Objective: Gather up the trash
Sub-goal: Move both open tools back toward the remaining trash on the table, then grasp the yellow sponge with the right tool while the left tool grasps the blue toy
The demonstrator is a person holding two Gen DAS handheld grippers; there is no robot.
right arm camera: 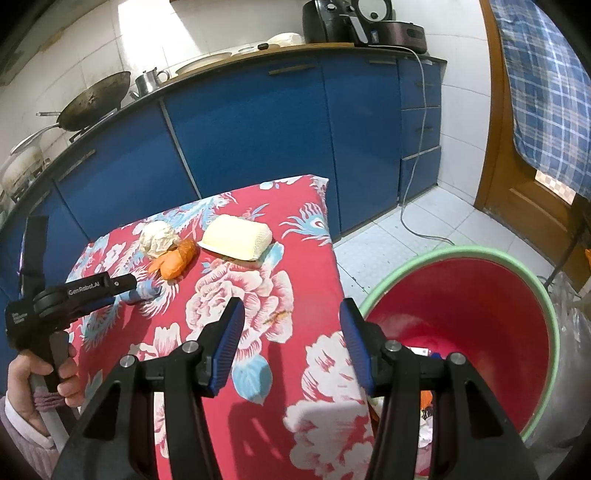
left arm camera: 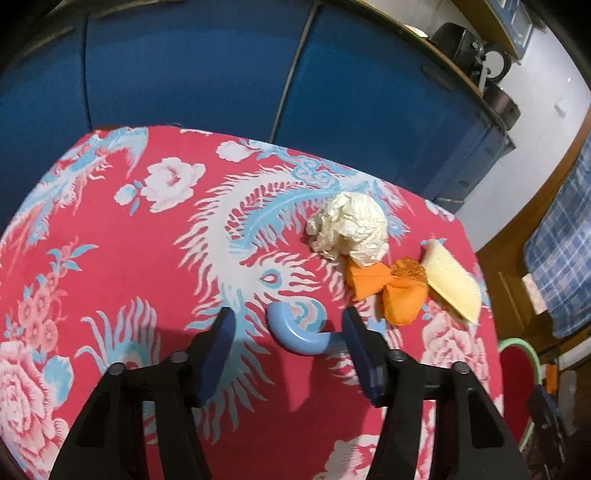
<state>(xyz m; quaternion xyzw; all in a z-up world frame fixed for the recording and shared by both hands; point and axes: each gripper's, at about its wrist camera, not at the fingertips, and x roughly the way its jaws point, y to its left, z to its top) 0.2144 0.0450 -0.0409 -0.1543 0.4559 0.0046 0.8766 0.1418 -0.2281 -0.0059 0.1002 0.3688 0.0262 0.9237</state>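
Note:
On the red floral tablecloth (left arm camera: 122,236) lies a curved blue plastic piece (left arm camera: 295,334). My left gripper (left arm camera: 288,317) is open around it; its right end reaches the right pad and a gap remains at the left pad. Beyond it lie a crumpled white paper ball (left arm camera: 349,227), an orange scrap (left arm camera: 388,291) and a pale yellow sponge (left arm camera: 452,284). The right wrist view shows the left gripper (right arm camera: 127,293) at the blue piece (right arm camera: 147,291). My right gripper (right arm camera: 291,332) is open and empty over the table's right edge, beside a red bin with a green rim (right arm camera: 546,302).
Blue kitchen cabinets (right arm camera: 251,129) stand close behind the table, with a wok (right arm camera: 96,101), a kettle (right arm camera: 149,81) and an air fryer (right arm camera: 343,22) on the counter. A cable (right arm camera: 410,206) trails onto the tiled floor. A wooden door (right arm camera: 517,184) with plaid cloth is at right.

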